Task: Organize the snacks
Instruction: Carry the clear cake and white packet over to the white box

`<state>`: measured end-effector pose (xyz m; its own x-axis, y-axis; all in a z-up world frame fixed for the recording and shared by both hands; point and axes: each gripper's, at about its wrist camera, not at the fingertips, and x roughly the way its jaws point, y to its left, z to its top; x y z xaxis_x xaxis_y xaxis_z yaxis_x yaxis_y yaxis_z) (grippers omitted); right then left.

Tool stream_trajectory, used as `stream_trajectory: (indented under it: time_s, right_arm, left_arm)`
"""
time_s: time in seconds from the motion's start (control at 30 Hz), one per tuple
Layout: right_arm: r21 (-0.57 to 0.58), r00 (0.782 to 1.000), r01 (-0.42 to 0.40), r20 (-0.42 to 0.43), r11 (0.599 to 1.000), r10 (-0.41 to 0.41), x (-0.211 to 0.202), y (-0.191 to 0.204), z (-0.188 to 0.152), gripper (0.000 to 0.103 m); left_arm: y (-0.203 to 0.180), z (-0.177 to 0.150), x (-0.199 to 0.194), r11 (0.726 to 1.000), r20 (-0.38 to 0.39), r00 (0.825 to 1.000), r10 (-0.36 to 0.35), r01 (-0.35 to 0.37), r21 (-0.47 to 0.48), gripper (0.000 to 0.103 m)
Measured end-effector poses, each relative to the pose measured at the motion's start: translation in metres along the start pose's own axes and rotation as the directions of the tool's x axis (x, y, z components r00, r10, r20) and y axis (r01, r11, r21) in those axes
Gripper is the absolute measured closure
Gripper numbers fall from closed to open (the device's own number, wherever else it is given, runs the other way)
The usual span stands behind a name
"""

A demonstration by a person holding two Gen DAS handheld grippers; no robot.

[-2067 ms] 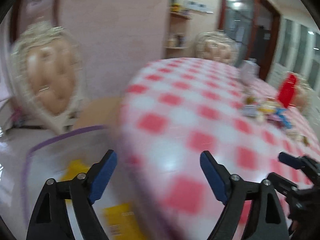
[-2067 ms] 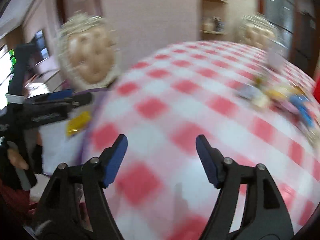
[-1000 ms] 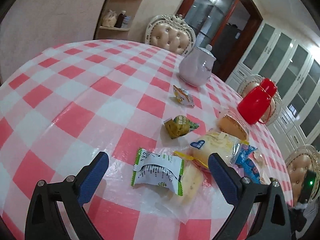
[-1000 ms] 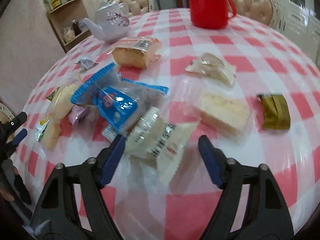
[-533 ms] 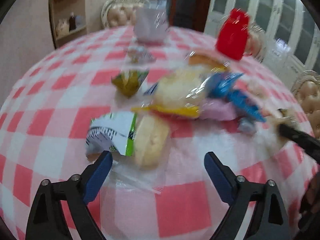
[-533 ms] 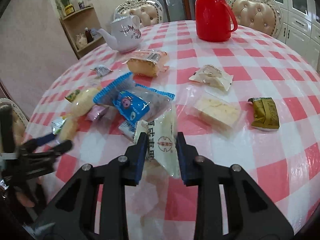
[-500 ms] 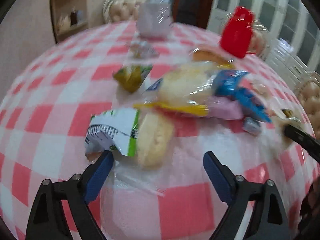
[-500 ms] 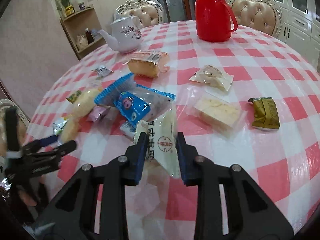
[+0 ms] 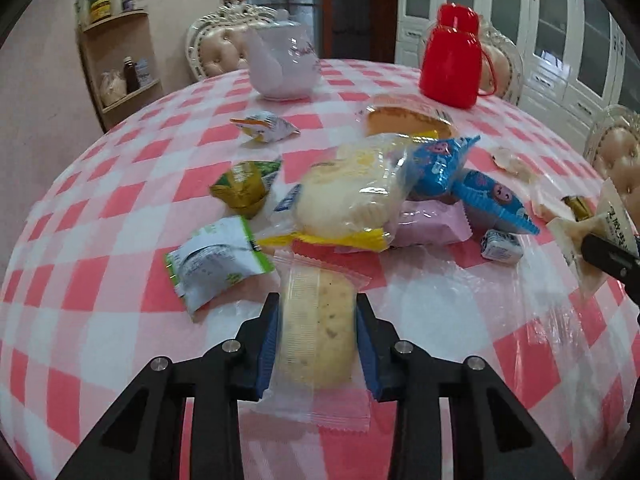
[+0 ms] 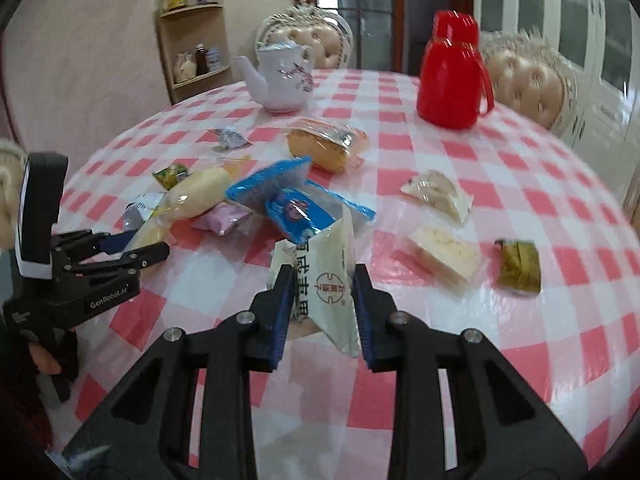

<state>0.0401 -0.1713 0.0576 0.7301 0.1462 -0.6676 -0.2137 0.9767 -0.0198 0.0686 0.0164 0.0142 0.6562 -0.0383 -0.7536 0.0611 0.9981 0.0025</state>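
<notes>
Blue pads of the left gripper (image 9: 316, 344), wide apart half a second ago, now clamp a clear-wrapped cake (image 9: 316, 336); the right gripper (image 10: 322, 306) still pinches its white packet (image 10: 328, 280), now lifted off the cloth. Both pickups look done, so carrying comes next. Ahead of both lies the snack pile (image 9: 372, 196). Only the right view shows the left gripper from outside, and a green packet (image 10: 519, 266) to its right.

A glossy clear plastic sheet covers the bench's (image 9: 100, 200) red-checked cloth. The cake wrapper (image 9: 316, 340) is clear, crinkly film. The flask (image 10: 452, 80) is shiny red plastic, the teapot (image 10: 280, 80) glazed ceramic, and the left hand-held gripper (image 9: 316, 340) matt black plastic.
</notes>
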Motion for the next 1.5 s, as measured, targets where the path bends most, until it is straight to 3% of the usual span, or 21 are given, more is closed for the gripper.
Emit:
stream_trajectory:
  time_s: [0.3,0.73,1.17,1.5]
  right_arm:
    - [-0.139,0.998,0.044,0.046,0.989,-0.038,-0.008,0.04,-0.006,0.07]
    - [-0.17,0.997,0.057,0.059,0.984,-0.047,-0.017,0.062,-0.016,0.07]
    - [-0.164,0.995,0.072,0.085,0.984,-0.059,-0.032,0.075,-0.022,0.07]
    - [-0.255,0.984,0.099,0.17,0.962,-0.056,-0.064,0.125,-0.033,0.07]
  left_arm:
    - [0.015,-0.008,-0.031,0.993,0.077,0.997,-0.015,0.024,-0.118,0.067]
    - [0.031,-0.033,-0.062,0.974,0.126,0.991,-0.034,0.062,-0.219,0.067]
    - [0.039,-0.059,-0.085,0.962,0.16,0.986,-0.046,0.086,-0.258,0.067]
    - [0.058,-0.099,-0.139,0.948,0.232,0.973,-0.007,0.081,-0.309,0.067]
